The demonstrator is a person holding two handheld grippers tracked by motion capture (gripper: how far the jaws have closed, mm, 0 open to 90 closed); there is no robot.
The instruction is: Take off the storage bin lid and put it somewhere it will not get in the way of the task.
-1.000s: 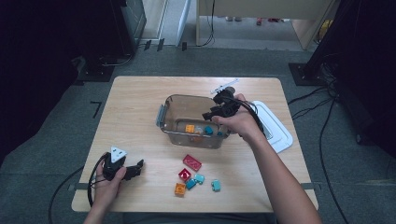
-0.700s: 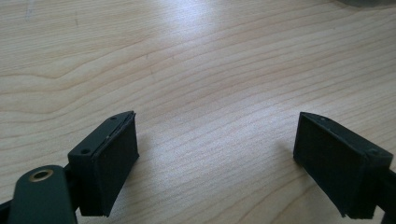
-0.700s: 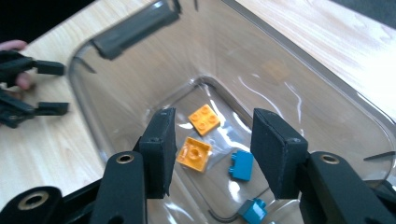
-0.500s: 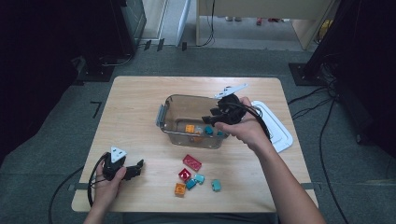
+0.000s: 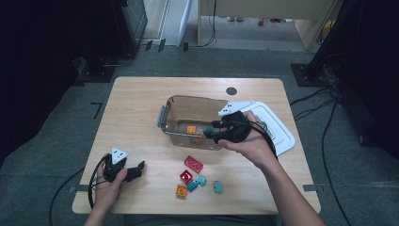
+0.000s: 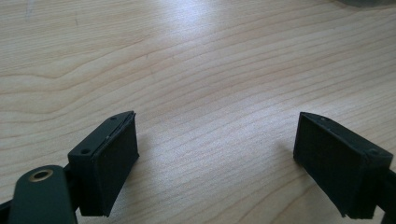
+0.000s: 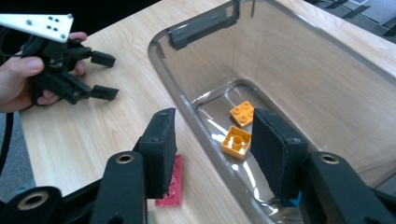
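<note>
- The left gripper (image 5: 136, 170) is resting on the pale wood-grain table (image 5: 136, 117) near its front left corner; its jaws are standing wide apart with nothing between them, flat black pads (image 6: 114, 161) facing each other over bare grain; open tabletop is lying all around it.
- Loose plastic bricks are sitting mid-front: a flat red studded plate (image 5: 193, 164), a small red brick (image 5: 186, 176), an orange brick (image 5: 181, 190), and two teal bricks (image 5: 201, 180) close beside them; all are lying just in front of the bin.
- The clear, smooth-walled plastic bin (image 5: 170, 109) with rounded corners is sitting at table centre; two orange bricks (image 7: 242, 113) are lying on its floor.
- The right gripper (image 7: 212, 149) is hovering over the bin's near rim, jaws released, partly apart, gripping nothing.
- A white lid (image 5: 277, 127) is lying flat just right of the bin, reaching toward the table's right edge.
</note>
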